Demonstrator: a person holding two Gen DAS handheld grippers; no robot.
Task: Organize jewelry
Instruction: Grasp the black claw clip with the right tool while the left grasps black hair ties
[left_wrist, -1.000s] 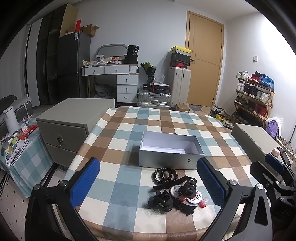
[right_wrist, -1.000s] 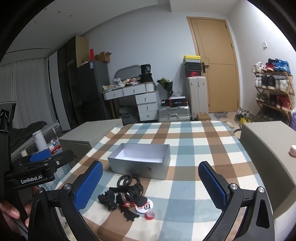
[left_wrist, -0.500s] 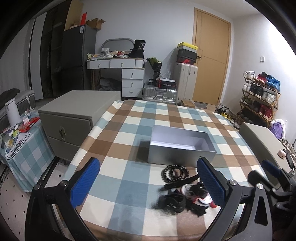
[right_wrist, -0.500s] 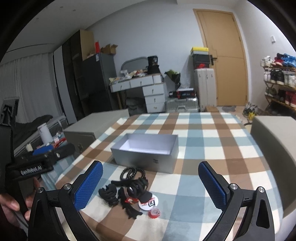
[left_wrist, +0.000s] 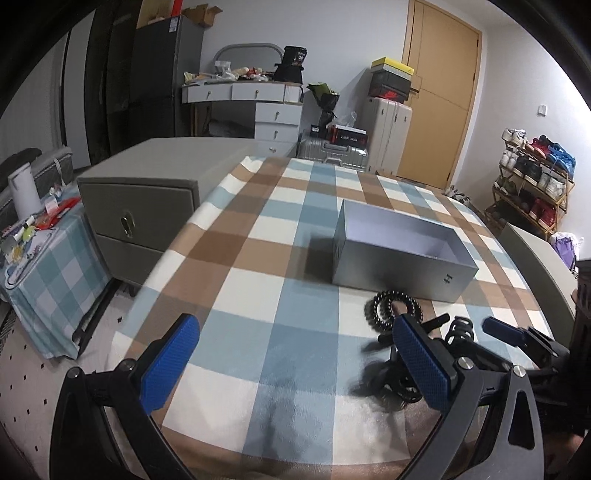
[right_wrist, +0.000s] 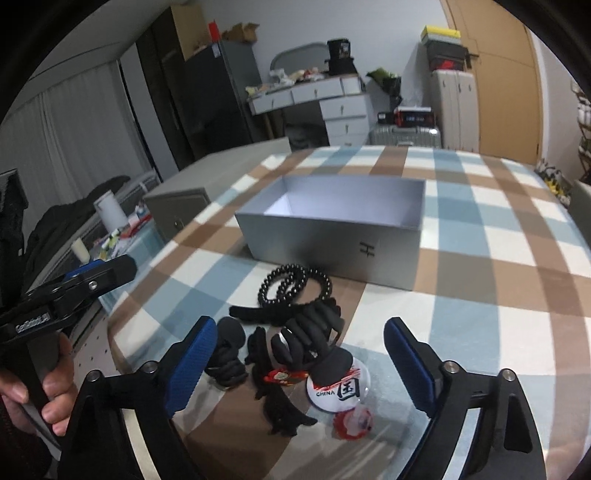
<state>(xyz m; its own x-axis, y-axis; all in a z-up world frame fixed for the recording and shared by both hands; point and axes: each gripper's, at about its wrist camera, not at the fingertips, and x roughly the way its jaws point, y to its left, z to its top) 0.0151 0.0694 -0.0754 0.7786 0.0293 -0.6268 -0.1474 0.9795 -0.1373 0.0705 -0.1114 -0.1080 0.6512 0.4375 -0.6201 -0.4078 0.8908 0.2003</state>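
The right gripper (right_wrist: 295, 363) hangs low over the pile of accessories with its jaws closing from wide, and nothing is pressed between the blue pads yet. The black claw clip (right_wrist: 310, 338) sits straight ahead of it, roughly centred in the gap, tilted with its toothed end up and away and its handle end resting on the white "CHINA" badge (right_wrist: 341, 391). Its long axis runs diagonally across the line between the pads, so a squeeze would likely catch it on a slant unless the wrist turns.

Just left of the clip lie a black scrunchie (right_wrist: 227, 354) and a dark bow (right_wrist: 280, 406); a small red badge (right_wrist: 354, 424) lies near the camera. Beyond the clip a black hair band (right_wrist: 266, 314) lies crosswise, then the beaded bracelet (right_wrist: 284, 288) and a coiled hair tie (right_wrist: 319, 282), all on the checked tabletop (right_wrist: 480, 295).

Behind them stands the open grey box (right_wrist: 332, 236), apparently empty, its long side facing the pile.

The left gripper (left_wrist: 295, 365) is spread wide and holds nothing; it points at bare cloth beside the pile, so the right one looks better placed.
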